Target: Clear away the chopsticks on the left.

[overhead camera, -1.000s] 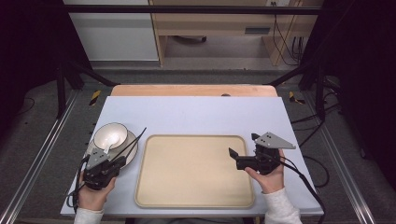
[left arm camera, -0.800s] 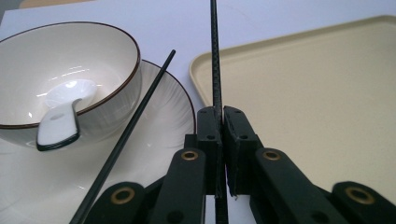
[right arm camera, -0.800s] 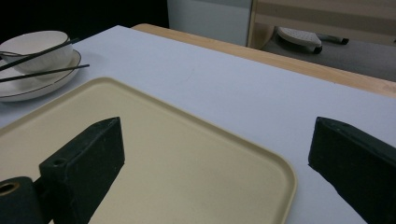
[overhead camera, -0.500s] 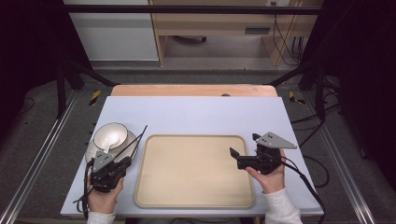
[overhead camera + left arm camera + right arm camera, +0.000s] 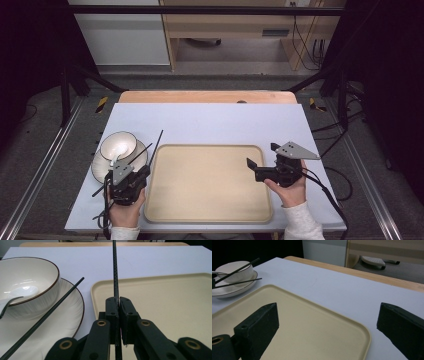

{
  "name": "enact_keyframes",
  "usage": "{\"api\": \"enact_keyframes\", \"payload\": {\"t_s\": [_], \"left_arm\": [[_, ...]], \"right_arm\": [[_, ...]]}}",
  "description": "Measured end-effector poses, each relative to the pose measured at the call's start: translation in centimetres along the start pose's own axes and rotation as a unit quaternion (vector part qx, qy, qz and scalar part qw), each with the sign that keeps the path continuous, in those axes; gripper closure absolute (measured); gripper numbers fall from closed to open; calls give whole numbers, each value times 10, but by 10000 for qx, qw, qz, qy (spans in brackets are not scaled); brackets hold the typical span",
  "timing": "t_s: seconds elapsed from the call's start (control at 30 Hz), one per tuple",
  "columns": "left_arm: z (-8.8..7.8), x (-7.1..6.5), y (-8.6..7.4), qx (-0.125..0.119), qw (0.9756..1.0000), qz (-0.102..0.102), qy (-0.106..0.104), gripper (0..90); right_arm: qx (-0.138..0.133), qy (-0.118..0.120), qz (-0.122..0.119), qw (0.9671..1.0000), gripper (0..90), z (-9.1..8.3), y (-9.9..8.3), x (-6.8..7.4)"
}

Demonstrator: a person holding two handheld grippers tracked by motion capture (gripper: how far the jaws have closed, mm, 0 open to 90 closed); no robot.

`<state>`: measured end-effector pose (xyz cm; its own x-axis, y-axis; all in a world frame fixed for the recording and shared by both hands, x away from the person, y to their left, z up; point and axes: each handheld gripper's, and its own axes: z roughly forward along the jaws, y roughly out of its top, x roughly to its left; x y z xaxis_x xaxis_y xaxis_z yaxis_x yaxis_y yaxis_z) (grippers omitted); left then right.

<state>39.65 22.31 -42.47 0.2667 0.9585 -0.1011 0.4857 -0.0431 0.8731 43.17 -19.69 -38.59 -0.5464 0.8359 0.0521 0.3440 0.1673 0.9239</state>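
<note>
The left gripper has drawn back from the bowl, jaws clamped on a chopstick pointing straight ahead beyond them. Right gripper jaws gape wide.

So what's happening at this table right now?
A person works with a handheld gripper in each hand. The left gripper is shut on one black chopstick, holding it beside the beige tray. A second chopstick rests on the plate against the white bowl, which has a spoon in it. The right gripper hangs open over the tray's right edge, holding nothing.
</note>
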Motion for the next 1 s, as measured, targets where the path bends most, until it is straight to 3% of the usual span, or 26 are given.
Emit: {"api": "enact_keyframes", "payload": {"t_s": [0.43,0.67,1.0], "left_arm": [[9,-13,-23,-173,9986,-492,112,854],[14,-17,-38,-142,9980,-589,188,853],[22,-20,-51,26,9980,-534,329,854]], "right_arm": [[48,58,-59,10000,43,2,-1,1],[39,67,-56,10000,44,2,-1,1],[74,78,-72,9999,45,4,-2,1]]}}
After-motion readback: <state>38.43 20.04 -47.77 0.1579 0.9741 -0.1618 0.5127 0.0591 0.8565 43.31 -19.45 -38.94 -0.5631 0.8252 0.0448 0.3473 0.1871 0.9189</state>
